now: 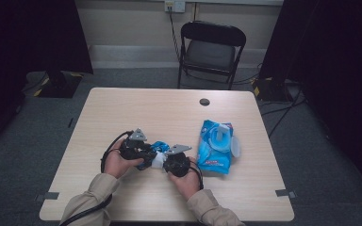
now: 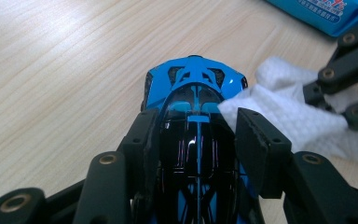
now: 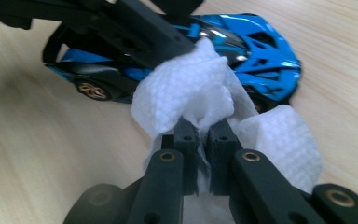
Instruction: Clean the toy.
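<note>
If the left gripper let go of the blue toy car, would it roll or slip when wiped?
Likely yes: the toy car sits on wheels on smooth table, so the wipe could push it rolling. Its glossy shell looks slippery. It seems rigid, held by the left gripper.

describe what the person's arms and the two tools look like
Both forearms wear tan long sleeves. The left tool and right tool are black linkages with brass-coloured pivot pins, flat black pads and a grey three-cornered plate on top. A black cable trails from the left one.
</note>
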Demonstrator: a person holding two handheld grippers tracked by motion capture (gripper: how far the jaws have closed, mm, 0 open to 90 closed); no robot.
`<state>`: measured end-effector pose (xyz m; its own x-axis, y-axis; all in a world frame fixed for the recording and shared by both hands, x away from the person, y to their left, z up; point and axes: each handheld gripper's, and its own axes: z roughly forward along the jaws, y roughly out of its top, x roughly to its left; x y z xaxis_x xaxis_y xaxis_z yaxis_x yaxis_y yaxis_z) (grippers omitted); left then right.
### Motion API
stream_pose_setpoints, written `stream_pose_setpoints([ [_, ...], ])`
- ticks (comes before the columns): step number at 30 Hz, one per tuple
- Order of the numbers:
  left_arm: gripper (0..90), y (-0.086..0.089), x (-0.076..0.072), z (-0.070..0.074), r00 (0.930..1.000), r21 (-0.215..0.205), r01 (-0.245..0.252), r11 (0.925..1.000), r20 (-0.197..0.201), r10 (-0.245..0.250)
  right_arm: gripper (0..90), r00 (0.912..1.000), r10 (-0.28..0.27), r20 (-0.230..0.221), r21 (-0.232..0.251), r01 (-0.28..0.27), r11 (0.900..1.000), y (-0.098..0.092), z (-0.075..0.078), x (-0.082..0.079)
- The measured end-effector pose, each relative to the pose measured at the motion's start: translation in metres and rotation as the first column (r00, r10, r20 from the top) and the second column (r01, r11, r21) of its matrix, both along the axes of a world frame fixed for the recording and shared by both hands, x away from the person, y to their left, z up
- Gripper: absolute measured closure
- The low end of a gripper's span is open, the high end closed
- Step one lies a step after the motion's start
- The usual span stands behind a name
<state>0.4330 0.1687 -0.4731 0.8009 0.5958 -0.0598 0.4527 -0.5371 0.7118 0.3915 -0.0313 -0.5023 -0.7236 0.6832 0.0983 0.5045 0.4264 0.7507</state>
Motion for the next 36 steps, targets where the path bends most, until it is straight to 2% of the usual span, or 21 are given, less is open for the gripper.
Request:
stream_pose_setpoints([
  [18, 50.6, -0.002, -0.002, 0.001, 1.0, 0.012, -0.008, 0.9999, 0.005, 0.008, 85.4, 0.993, 0.116, -0.024, 0.022, -0.115, 0.993, 0.035, 0.0, -0.019],
  [23, 50.6, 0.0, -0.002, 0.001, 1.0, 0.014, -0.007, 0.9999, 0.004, 0.007, 85.4, 0.9921, 0.123, -0.025, 0.026, -0.122, 0.992, 0.039, 0.0, -0.021],
  [30, 50.6, 0.0, -0.002, 0.001, 1.0, 0.011, -0.008, 0.9999, 0.005, 0.008, 85.4, 0.9836, 0.178, -0.033, 0.051, -0.176, 0.983, 0.05, -0.002, -0.029],
  [33, 50.6, 0.0, -0.003, 0.0, 0.9999, 0.007, -0.008, 0.9999, 0.011, 0.008, 85.4, 0.9843, 0.173, -0.035, 0.059, -0.171, 0.984, 0.045, -0.001, -0.03],
  [36, 50.6, 0.0, -0.003, 0.0, 0.9999, 0.011, -0.008, 0.9999, 0.013, 0.008, 85.5, 0.9878, 0.152, -0.035, 0.068, -0.149, 0.986, 0.031, 0.003, -0.029],
])
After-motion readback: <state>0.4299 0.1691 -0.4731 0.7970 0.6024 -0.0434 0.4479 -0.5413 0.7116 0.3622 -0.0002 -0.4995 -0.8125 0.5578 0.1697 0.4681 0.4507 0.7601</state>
